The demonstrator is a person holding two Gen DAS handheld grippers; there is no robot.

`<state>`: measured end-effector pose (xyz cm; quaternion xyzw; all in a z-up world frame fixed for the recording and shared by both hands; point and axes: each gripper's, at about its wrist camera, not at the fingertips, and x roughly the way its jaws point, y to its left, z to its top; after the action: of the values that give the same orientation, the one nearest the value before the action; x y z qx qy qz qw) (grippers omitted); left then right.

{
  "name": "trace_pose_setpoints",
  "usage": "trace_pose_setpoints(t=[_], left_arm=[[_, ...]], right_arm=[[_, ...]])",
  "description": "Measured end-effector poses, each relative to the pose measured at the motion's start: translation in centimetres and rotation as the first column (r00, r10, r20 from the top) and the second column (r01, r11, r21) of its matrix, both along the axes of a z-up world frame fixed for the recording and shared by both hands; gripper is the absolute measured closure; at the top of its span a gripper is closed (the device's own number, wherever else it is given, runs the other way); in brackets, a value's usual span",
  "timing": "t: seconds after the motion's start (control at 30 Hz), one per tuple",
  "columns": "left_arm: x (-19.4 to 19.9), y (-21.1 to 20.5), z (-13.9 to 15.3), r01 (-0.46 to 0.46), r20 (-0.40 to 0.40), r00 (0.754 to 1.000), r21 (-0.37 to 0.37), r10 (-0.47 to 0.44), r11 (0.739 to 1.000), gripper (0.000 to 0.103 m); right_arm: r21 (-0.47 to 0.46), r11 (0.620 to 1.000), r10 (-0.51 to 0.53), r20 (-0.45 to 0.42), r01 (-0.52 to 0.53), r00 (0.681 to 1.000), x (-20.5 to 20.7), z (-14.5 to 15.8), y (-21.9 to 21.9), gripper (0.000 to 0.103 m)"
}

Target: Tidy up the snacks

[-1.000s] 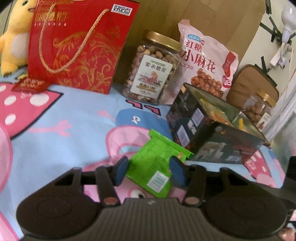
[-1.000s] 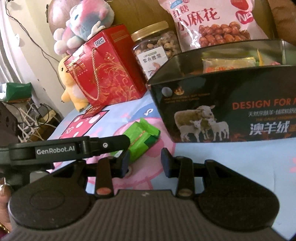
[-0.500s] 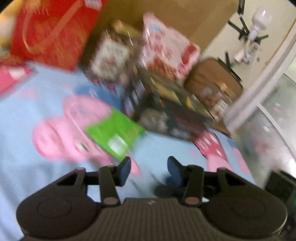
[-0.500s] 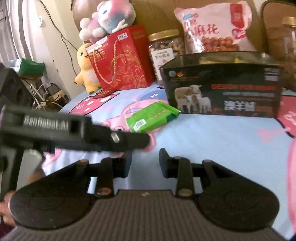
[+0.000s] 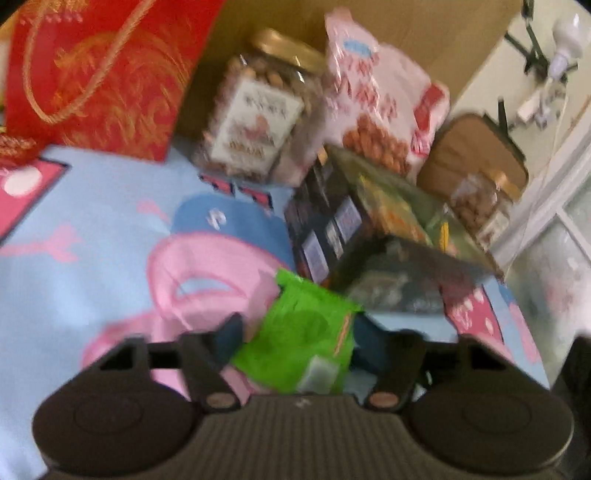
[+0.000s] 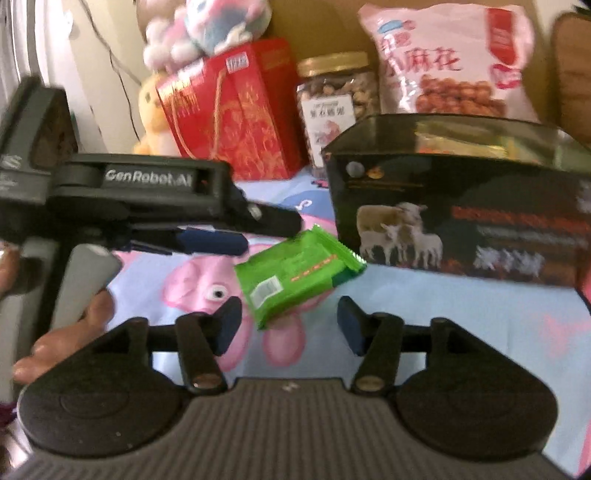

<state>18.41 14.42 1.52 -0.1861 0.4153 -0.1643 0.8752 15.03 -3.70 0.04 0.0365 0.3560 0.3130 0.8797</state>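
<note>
A green snack packet [image 5: 299, 336] [image 6: 295, 273] lies on the blue cartoon cloth [image 5: 74, 258], just in front of a black open box [image 6: 461, 206] [image 5: 388, 240] with sheep on its side and snacks inside. My left gripper [image 5: 295, 343] is open, its fingers on either side of the packet's near end, apart from it. In the right wrist view the left gripper [image 6: 229, 236] reaches in from the left, over the packet. My right gripper [image 6: 288, 325] is open and empty, low, just short of the packet.
Behind stand a red gift bag [image 6: 236, 110] [image 5: 92, 74], a gold-lidded nut jar [image 6: 336, 107] [image 5: 258, 110], a pink snack bag [image 6: 450, 59] [image 5: 376, 103], plush toys [image 6: 207, 33], and a second jar [image 5: 480, 199] by a brown case [image 5: 476, 147].
The left gripper swung away to the right, then came back over the green packet, fingers open around it. The right gripper pulled back and returned closer, opening wider.
</note>
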Motion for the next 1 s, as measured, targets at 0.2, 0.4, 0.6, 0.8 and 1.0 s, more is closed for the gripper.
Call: trace_pose_setpoints(t=[0.2,0.4,0.6,0.8,1.0], left_arm=[[-3.7,-3.0,0.1,0.023,-0.012,1.000,-0.008,-0.023,1.000,0.054],[-8.7,-9.8,0.3,0.133,0.019,0.991,0.048,-0.134,0.990,0.053],[-11.7,-14.8,1.4,0.135,0.083,0.984,0.216,-0.156,0.967,0.051],[-13.8,-14.5,2.9,0.028,0.136,0.988,0.304,-0.073,0.952,0.050],[-15.0,-13.1,3.2,-0.063,0.161,0.987,0.339,0.008,0.939,0.044]], right_arm=[[-0.015,1.000,-0.001,0.019,0.001,1.000,-2.1,0.2,-2.1,0.042],[0.010,0.999,-0.039,0.022,0.039,0.999,-8.0,0.6,-8.5,0.042],[-0.011,0.990,-0.139,0.061,0.140,0.988,-12.3,0.6,-12.6,0.042],[0.063,0.972,-0.227,0.027,0.225,0.973,-13.2,0.1,-14.6,0.037],[0.096,0.970,-0.225,0.028,0.222,0.974,-14.4,0.0,-14.7,0.036]])
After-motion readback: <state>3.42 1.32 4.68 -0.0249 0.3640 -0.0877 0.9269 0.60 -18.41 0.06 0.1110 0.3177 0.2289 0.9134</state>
